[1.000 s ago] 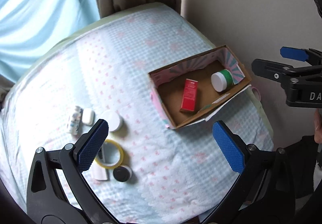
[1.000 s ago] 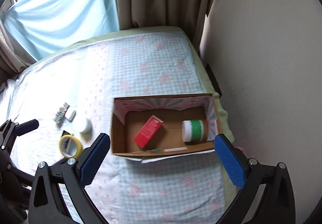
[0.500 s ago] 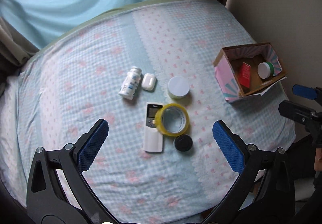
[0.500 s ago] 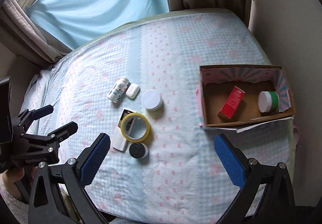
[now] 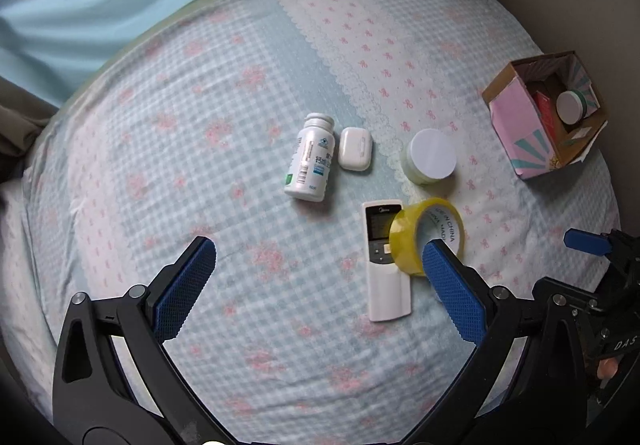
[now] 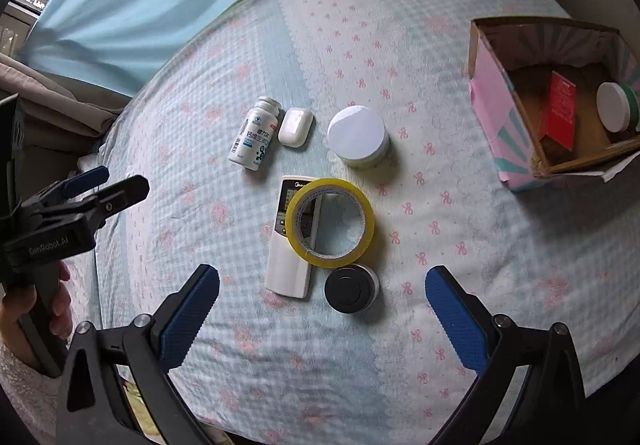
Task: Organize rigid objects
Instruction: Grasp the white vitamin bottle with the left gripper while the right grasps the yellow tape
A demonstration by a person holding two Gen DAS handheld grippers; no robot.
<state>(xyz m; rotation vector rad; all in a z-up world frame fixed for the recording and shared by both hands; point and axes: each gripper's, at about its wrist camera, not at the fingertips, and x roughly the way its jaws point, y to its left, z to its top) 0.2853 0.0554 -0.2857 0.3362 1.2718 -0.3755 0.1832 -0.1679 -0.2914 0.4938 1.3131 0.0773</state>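
Grippers both hover spread wide, empty, over the loose cluster: bottle, tape leaning on remote. Box sits well apart, two items stowed.

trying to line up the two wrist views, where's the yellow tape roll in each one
Left wrist: the yellow tape roll is right of centre, leaning on the remote, just above the left gripper's right-hand pad.
Right wrist: the roll is at centre, overlapping the remote.
Shared landmark: the white-lidded jar just above the roll.
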